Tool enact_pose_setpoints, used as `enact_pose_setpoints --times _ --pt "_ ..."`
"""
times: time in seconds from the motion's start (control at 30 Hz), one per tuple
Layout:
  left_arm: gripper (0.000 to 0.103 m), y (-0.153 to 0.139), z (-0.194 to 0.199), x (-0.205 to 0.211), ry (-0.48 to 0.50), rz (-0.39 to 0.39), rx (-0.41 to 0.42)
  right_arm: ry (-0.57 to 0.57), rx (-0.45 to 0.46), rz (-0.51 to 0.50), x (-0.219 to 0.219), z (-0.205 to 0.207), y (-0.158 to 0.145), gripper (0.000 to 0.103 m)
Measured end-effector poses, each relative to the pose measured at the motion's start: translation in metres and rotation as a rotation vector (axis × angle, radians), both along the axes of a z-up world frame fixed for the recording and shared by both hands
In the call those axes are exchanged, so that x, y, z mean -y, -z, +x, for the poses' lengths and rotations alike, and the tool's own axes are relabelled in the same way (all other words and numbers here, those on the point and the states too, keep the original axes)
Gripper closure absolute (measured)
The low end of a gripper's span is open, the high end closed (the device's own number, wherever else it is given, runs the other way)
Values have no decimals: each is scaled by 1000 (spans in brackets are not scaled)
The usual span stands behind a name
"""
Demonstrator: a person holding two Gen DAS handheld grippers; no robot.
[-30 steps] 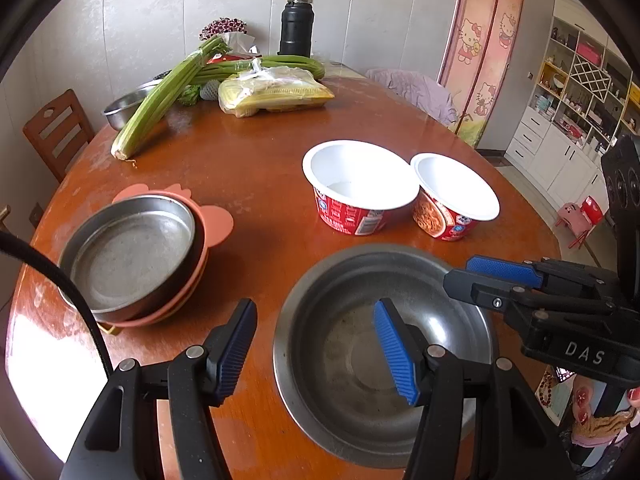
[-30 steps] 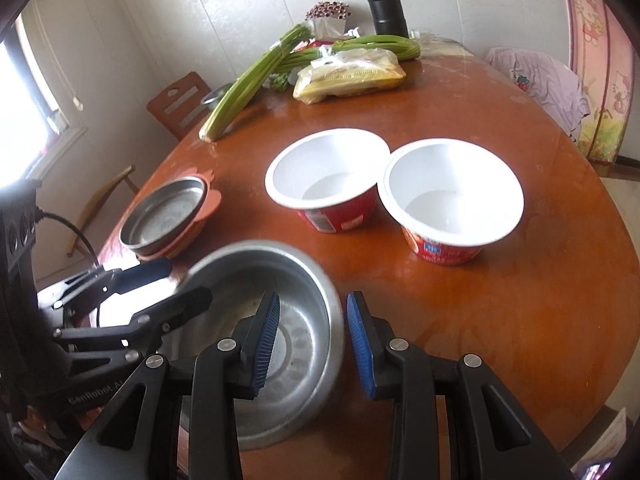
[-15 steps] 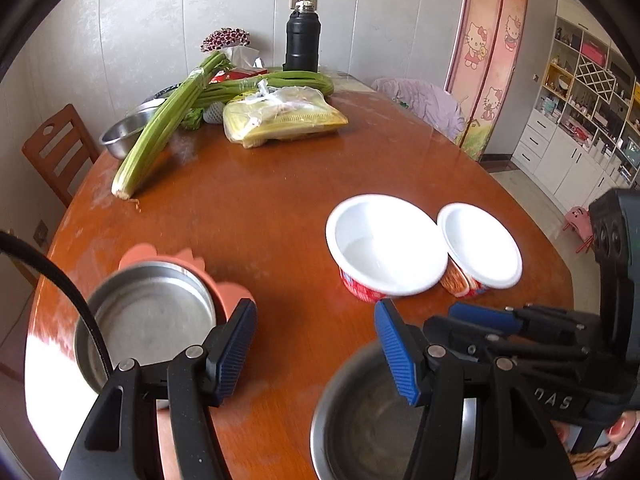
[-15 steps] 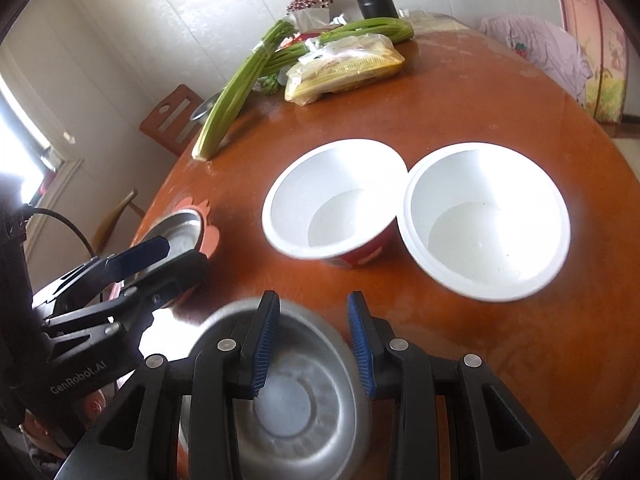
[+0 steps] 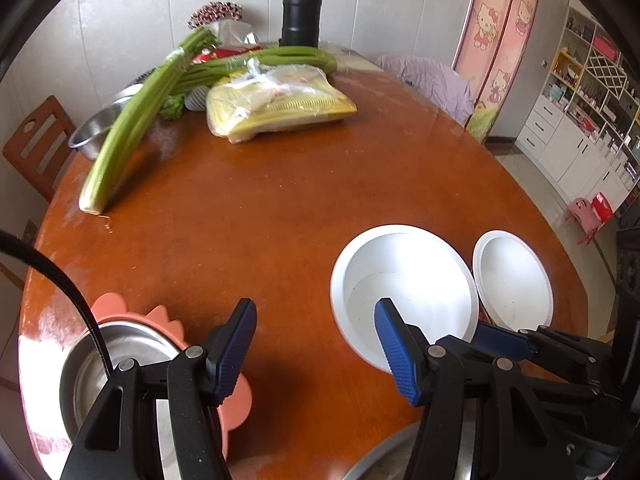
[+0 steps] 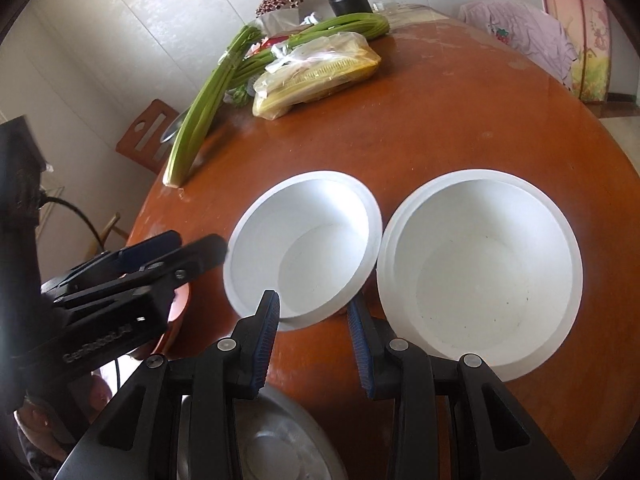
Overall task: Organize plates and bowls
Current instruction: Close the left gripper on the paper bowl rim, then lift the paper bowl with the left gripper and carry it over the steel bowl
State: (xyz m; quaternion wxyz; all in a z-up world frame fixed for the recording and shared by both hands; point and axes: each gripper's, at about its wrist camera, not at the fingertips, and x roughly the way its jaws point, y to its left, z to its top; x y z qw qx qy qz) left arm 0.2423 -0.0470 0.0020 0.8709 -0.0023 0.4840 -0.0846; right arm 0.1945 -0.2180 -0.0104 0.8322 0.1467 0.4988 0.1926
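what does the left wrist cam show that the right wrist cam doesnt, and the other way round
Only the left wrist view shows the white shelving unit, the small pink stool on the floor and the steel plate resting on the pink plate.

Only the right wrist view shows the left gripper from the side, and a bit of the person's hand.

Both show the two white bowls side by side, the celery, the bagged yellow food, the black flask and the open right gripper.

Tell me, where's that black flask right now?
The black flask stands upright at the table's far edge by the wall, just behind the celery and the bagged corn.
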Motion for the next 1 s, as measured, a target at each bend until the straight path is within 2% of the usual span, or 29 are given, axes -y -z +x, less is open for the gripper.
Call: enact_pose_setpoints --times 0.37,0.53,0.6,1.0 --pt "43 29 32 1 -15 -35 -94 -29 29 -100 -13 15 2 67" --pt "61 35 34 4 9 -65 -116 -52 54 -144 -21 20 3 68" --pt "76 36 34 6 26 -79 -124 -63 54 -150 -23 22 4 68" --pt "76 18 14 9 24 -78 -86 -80 92 -174 -26 12 -7 69"
